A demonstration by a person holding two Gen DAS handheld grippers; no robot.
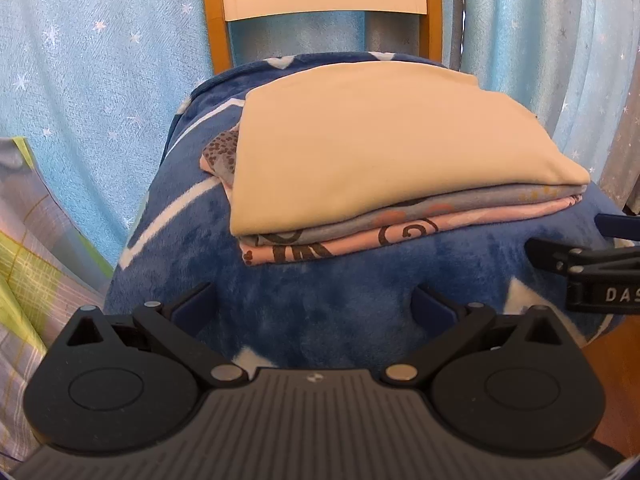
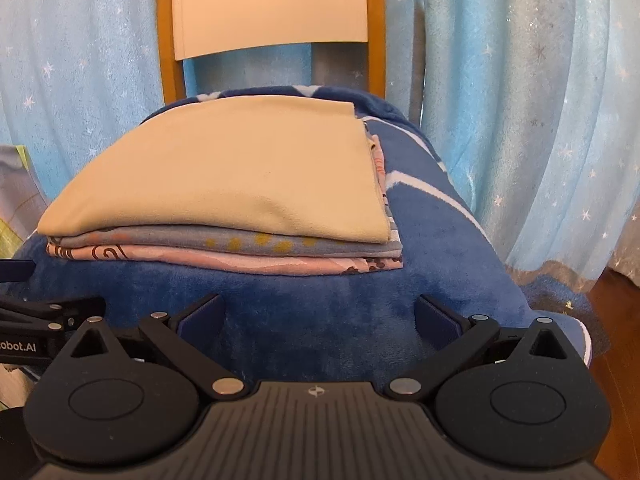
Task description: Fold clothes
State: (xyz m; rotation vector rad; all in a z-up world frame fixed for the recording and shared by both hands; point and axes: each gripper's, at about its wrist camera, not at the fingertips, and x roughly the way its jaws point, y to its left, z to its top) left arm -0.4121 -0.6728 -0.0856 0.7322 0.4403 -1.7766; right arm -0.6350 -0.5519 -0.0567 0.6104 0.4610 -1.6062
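Ahead of both wide-open, empty claws, left gripper (image 1: 316,308) and right gripper (image 2: 318,314), sits the neatly folded cream, grey-blue and pink fabric stack (image 1: 384,152) (atop a plush blue blanket (image 1: 320,280)); folding looks finished.

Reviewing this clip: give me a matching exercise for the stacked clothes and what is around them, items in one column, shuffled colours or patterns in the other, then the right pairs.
Items:
1. Top folded garment
2. Bottom folded garment
3. Blanket under the stack
4. Curtain behind the chair

Descriptions:
A. Light blue with small stars
B. Plain cream
C. Deep blue plush with white lines
D. Pink with dark swirls

Pairs: 1-B, 2-D, 3-C, 4-A

Both claws, left claw and right claw, are open and hold nothing.
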